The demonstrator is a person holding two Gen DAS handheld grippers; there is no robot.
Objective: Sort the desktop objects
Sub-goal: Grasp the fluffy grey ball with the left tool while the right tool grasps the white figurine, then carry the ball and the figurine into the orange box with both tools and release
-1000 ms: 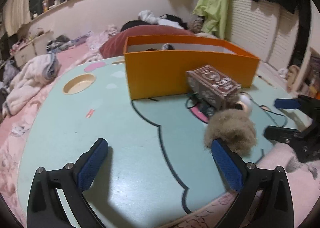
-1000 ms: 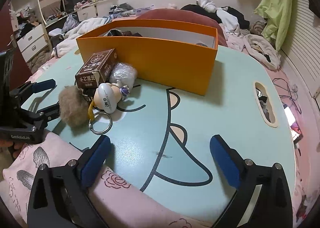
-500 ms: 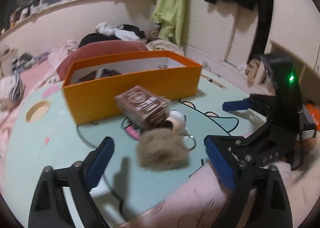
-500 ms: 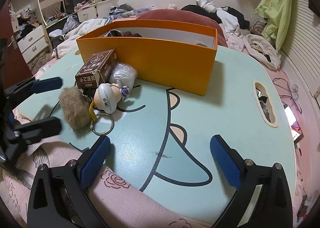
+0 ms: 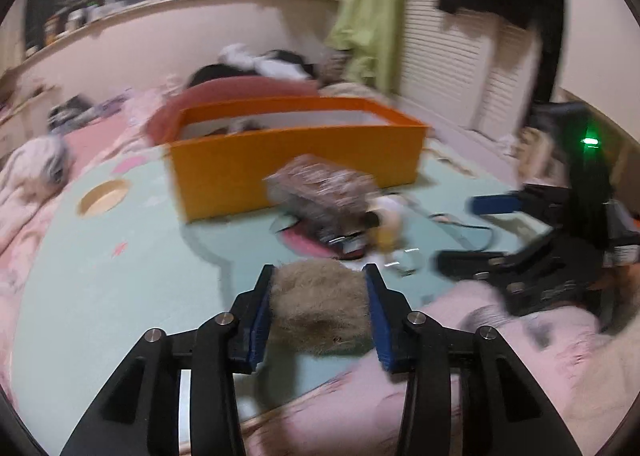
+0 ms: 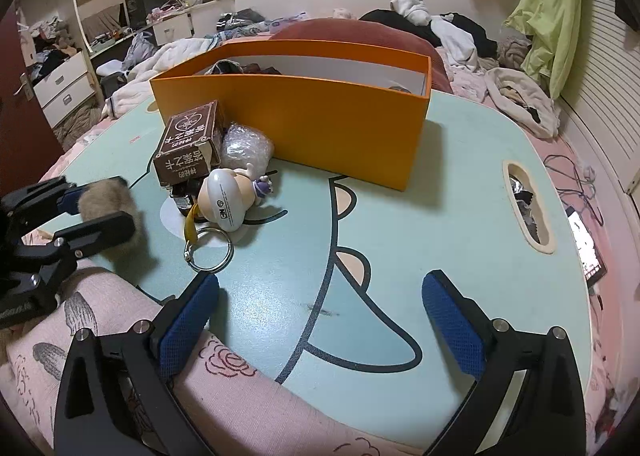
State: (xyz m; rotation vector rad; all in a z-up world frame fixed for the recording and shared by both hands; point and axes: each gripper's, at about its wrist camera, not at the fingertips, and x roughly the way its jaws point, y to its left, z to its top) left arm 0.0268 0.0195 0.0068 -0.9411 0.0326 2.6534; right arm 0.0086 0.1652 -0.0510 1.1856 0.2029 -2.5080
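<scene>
A tan fur ball lies at the near edge of the pale green table. My left gripper is closing on it, both blue pads touching the fur. From the right wrist view the fur ball shows at far left inside the left gripper. Just past it lie a brown carton, a bubble-wrapped bundle and a white figure keychain with a metal ring. The orange box stands behind them. My right gripper hangs open over the table's near edge, holding nothing.
A pink flowered quilt laps the table's near edge under both grippers. The table has a slot handle at the right and a round hole at the left. Clothes and bedding lie around the table.
The left gripper swung right onto the fur ball and its jaws narrowed from wide apart to touching the fur on both sides. The right gripper stayed still and open.
</scene>
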